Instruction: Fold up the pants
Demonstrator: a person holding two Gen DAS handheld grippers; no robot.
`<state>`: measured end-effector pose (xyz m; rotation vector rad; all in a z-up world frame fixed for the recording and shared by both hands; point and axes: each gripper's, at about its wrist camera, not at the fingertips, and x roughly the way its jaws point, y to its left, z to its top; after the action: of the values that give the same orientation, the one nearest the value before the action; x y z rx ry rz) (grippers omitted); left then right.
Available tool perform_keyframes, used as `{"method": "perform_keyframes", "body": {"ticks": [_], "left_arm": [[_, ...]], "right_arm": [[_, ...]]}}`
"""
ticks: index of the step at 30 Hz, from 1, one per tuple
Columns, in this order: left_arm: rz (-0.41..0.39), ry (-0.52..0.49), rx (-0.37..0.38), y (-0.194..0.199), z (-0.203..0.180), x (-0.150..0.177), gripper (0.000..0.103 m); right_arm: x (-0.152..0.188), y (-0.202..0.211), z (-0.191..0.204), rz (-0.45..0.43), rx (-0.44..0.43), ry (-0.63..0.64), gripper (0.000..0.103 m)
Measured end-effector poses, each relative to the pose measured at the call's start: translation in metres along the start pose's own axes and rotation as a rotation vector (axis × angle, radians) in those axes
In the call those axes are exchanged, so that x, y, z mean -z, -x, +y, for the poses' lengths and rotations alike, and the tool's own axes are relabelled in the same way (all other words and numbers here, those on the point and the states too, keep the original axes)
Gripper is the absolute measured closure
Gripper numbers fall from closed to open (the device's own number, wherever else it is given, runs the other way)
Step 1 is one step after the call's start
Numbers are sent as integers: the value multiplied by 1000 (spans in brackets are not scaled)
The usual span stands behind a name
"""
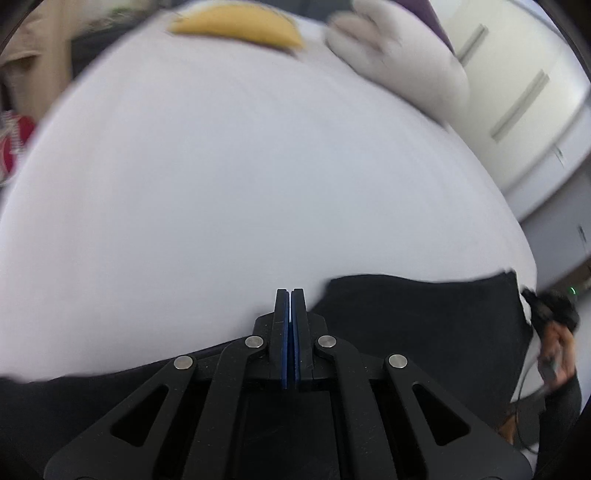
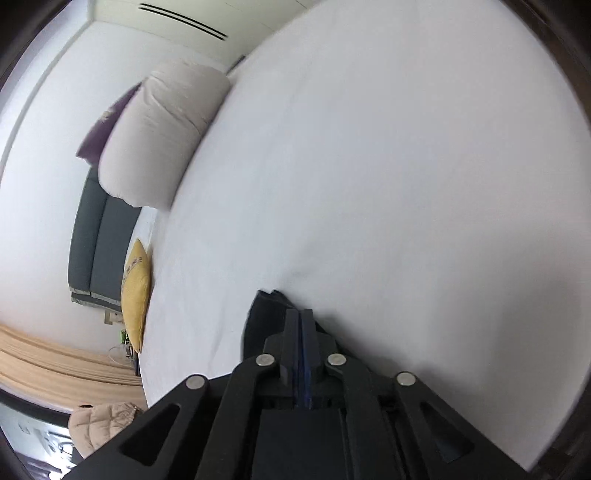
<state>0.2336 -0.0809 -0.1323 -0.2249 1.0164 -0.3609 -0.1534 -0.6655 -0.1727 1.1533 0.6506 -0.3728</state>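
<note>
The black pants (image 1: 424, 325) lie on the white bed (image 1: 258, 166), long axis running sideways just right of the left claw (image 1: 291, 295), which is closed on nothing. The right claw (image 2: 300, 314) pinches a dark fold, seemingly the pants' edge.

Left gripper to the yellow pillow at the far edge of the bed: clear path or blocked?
Probably clear. In the left wrist view only bare white bed lies between the left gripper and the yellow pillow. The black pants lie near it, off to one side. Its jaws are shut, so it would need to open first.
</note>
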Motion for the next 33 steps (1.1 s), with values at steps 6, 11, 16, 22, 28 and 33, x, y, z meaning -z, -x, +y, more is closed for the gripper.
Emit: {"method": "perform_keyframes", "body": {"ticks": [6, 11, 16, 22, 28, 33], "left_arm": [[-13, -62, 180, 55, -31, 66, 102], [125, -135, 123, 20, -43, 122, 102], [113, -68, 170, 29, -11, 124, 102], [75, -42, 118, 54, 23, 126, 102], [11, 20, 46, 98, 60, 109, 102], [-33, 34, 72, 123, 47, 95, 102]], "right_arm": [[145, -17, 70, 332, -299, 182, 99], [260, -72, 81, 598, -303, 254, 102], [215, -67, 46, 480, -235, 209, 103], [96, -7, -44, 209, -136, 81, 103], [20, 102, -118, -87, -19, -26, 90], [46, 153, -129, -98, -57, -7, 60]]}}
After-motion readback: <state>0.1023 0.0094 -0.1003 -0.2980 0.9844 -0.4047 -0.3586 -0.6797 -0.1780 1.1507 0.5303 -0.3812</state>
